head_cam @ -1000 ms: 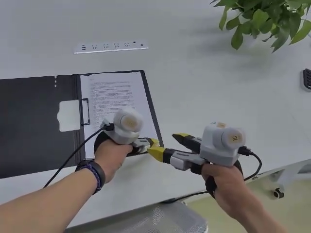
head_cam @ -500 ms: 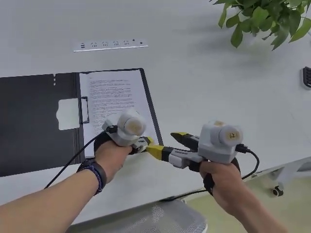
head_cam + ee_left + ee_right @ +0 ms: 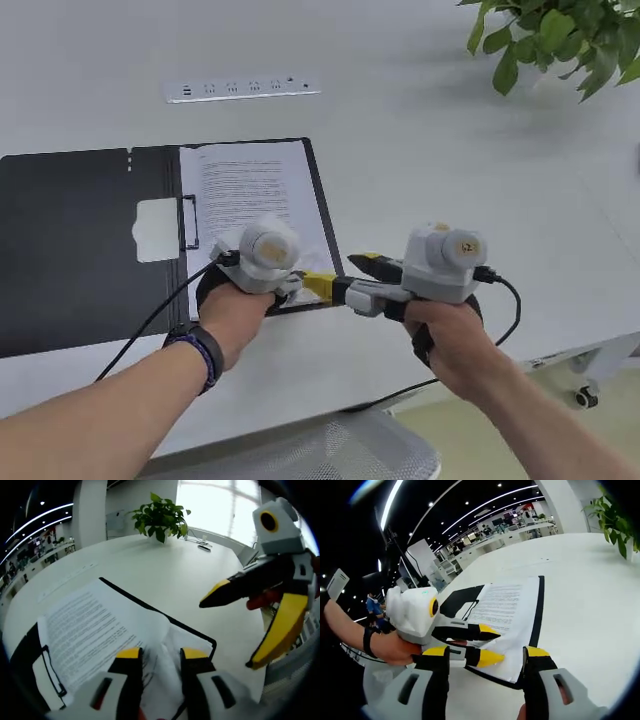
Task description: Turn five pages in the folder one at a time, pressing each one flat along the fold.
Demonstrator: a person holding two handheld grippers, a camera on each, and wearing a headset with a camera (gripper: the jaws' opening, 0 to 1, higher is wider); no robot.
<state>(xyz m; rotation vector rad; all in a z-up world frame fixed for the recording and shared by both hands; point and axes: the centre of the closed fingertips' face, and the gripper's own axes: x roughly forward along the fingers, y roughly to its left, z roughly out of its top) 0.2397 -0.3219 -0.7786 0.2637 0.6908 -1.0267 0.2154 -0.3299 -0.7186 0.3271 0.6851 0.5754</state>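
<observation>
The black folder lies open on the white table, with its printed pages clipped on the right half. My left gripper sits at the pages' near right corner. In the left gripper view its jaws stand slightly apart, and the top page curls up between them. My right gripper points left at that same corner, open, with nothing in it. It enters the left gripper view as the right gripper, jaws spread wide. From the right gripper I see the left gripper over the page.
A white power strip lies flush in the table beyond the folder. A potted plant stands at the far right. The table's front edge runs just under my hands, with a mesh chair below. Cables trail from both grippers.
My right gripper has moved left and closer to the left gripper at the folder's near corner. The left gripper has stayed at that corner. The head view has shifted slightly.
</observation>
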